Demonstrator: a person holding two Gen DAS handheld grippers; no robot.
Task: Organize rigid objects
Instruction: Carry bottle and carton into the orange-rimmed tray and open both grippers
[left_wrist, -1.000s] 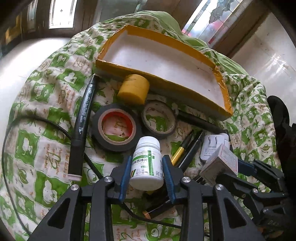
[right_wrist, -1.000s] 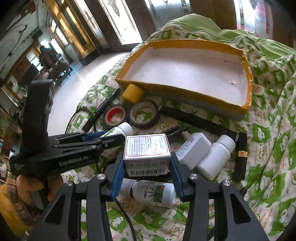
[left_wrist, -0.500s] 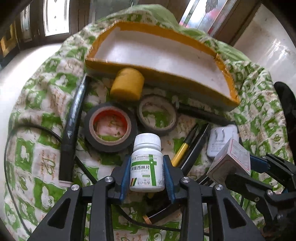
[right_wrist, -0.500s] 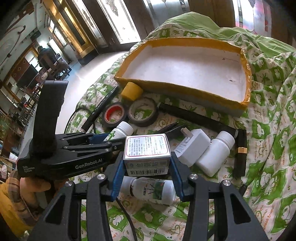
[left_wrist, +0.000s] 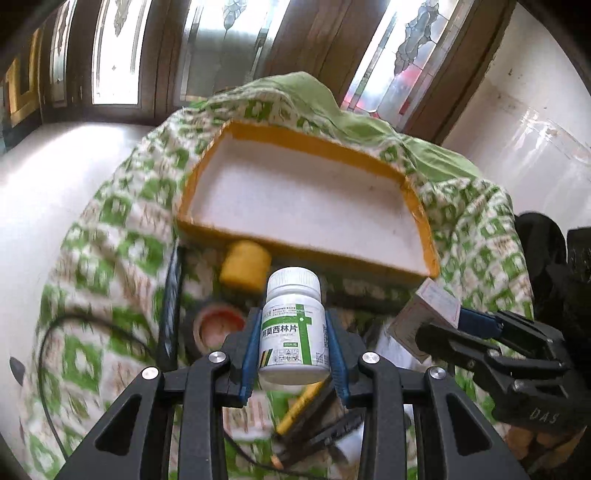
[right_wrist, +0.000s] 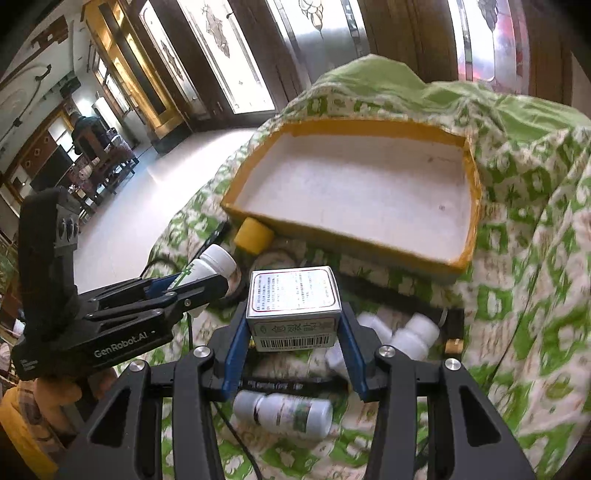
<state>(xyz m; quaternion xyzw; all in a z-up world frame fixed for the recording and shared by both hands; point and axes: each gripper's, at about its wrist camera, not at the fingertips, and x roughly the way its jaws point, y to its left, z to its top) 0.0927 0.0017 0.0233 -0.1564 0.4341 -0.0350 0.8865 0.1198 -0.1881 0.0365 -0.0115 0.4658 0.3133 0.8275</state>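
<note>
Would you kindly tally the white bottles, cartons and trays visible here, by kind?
White bottles: 3
Carton: 1
Tray: 1
Total: 5

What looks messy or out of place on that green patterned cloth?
The yellow-rimmed tray sits empty while a bottle lying on its side, tape rolls and pens are scattered in front. Nothing looks spilled or broken.
</note>
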